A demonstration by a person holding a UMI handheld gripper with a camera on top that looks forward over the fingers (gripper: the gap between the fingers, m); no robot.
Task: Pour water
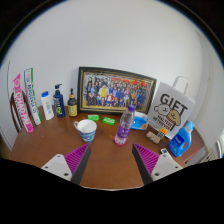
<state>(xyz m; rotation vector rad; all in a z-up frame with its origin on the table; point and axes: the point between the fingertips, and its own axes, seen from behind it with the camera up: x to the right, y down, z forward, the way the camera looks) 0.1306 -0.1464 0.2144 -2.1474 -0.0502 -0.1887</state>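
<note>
A clear water bottle (124, 125) with a purple label and cap stands upright on the brown table (105, 160), just beyond my fingers and a little right of centre. To its left sits a white paper cup (87, 131) with a blue pattern. My gripper (112, 163) is open, its magenta pads (72, 158) spread wide with only bare tabletop between them. Neither finger touches the bottle or the cup.
A framed group photo (115, 91) leans on the wall behind. Left of it stand tubes and small bottles (47, 105). A white gift bag (170, 108) and a blue spray bottle (182, 139) stand at the right, with green and blue items (106, 121) mid-table.
</note>
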